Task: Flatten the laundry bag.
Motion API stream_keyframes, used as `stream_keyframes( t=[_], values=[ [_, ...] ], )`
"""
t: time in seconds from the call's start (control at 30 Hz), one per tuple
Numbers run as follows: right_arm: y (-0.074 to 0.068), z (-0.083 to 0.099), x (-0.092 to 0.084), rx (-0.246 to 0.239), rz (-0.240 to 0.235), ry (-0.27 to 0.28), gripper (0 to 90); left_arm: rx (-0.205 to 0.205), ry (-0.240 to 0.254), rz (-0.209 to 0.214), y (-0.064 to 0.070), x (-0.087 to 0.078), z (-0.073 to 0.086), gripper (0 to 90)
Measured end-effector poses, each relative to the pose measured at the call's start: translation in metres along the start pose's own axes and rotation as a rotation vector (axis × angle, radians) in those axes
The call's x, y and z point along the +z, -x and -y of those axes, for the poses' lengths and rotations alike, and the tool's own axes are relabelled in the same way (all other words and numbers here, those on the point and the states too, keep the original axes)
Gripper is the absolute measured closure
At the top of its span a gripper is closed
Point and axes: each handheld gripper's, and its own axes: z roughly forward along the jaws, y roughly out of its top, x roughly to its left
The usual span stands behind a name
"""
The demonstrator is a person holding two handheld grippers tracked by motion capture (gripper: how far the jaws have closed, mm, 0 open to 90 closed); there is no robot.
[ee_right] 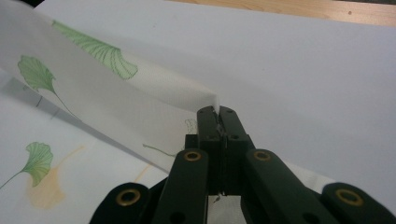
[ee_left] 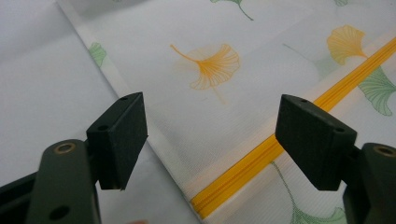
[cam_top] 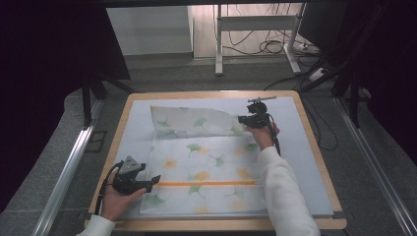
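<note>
Right claw (ee_right: 218, 113) is clamped tight on the far right corner of the leaf-print cloth cover (cam_top: 206, 162), a white tip of fabric poking out between the closed jaws in the right gripper view. In the high view the right claw (cam_top: 244, 119) sits over the far right part of the worktop (cam_top: 314, 147), holding that corner up so the far strip of the cover stands raised and curls back toward the near side, a fold started but not laid down. Left claw (ee_left: 212, 140) stands wide, nothing between the pads, hovering just above the near left edge of the cover with the orange zipper (ee_left: 280, 142) running under the gap; whether a pad touches fabric I cannot tell. In the high view the left claw (cam_top: 153, 180) is at the near left of the cover, at the left end of the zipper (cam_top: 209, 183), which crosses the near part left to right. The cover lies flat on the white sheet (cam_top: 305, 128) over the middle of the worktop, except for the lifted far strip. Judged progress: early, one corner gripped and lifted, fold in hand. Left to do: bring the far edge over toward the near side, set it down, likely pin or grab the near left with the open claw, then flatten.
</note>
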Motion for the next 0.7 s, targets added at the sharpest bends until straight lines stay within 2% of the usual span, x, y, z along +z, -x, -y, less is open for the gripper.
stream_keyframes(
  t=[0.33, 0.4, 0.47, 0.5, 0.57, 0.6, 0.63, 0.67, 0.7],
  values=[
    [0.017, -0.003, 0.007, 0.012, 0.004, 0.030, 87.6, 0.004, 0.006, -0.007, 0.000, -0.001, 0.000, 25.1],
    [0.022, -0.006, 0.010, 0.008, 0.026, 0.037, 80.3, 0.007, 0.006, -0.011, -0.001, -0.001, 0.000, 25.1],
    [0.024, -0.007, 0.009, -0.004, 0.077, 0.051, 64.0, 0.008, 0.006, -0.010, -0.001, -0.001, 0.000, 25.1],
    [0.025, -0.009, 0.007, -0.004, 0.098, 0.061, 60.0, 0.008, 0.008, -0.012, -0.001, -0.001, 0.000, 25.1],
    [0.026, -0.010, 0.005, -0.001, 0.104, 0.073, 56.8, 0.008, 0.008, -0.011, -0.001, -0.001, 0.000, 25.1],
    [0.028, -0.012, -0.004, 0.003, 0.126, 0.108, 51.3, 0.007, 0.006, -0.011, -0.001, -0.001, 0.000, 25.1],
    [0.028, -0.012, -0.011, 0.002, 0.136, 0.125, 50.6, 0.006, 0.005, -0.010, -0.001, 0.000, 0.000, 25.1],
    [0.028, -0.012, -0.011, 0.002, 0.136, 0.125, 50.6, 0.006, 0.005, -0.010, -0.001, 0.000, 0.000, 25.1],
    [0.028, -0.013, -0.021, -0.002, 0.122, 0.151, 50.5, 0.010, 0.003, -0.010, 0.000, 0.001, 0.000, 25.0]
  ],
)
